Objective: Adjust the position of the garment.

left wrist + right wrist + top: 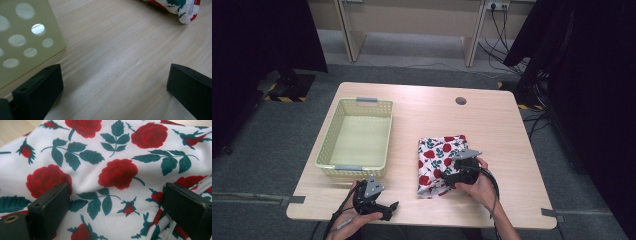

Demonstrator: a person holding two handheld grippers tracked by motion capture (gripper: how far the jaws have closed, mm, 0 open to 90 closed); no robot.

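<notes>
The folded cloth with red roses lies flat on the table, a little right of the middle and close to the person's edge. It is folded into a neat rectangle, so it seems ready to be lifted as one piece. The right tongs are over its near part, and in the right gripper view the two black jaws stand spread with the rose fabric between them, pinching nothing yet. I judge they are held so wide in order to take a thick bundle of layers, not only one edge.

The left tongs wait near the front edge of the table, well apart from the cloth. Their jaws are also spread over bare wood, and in the left gripper view a corner of the cloth is seen farther off. This hand probably stays out of the way until it is needed.

The pale yellow plastic basket stands to the left of the cloth, empty, with its long side toward it, likely as the place where the cloth should go.
</notes>
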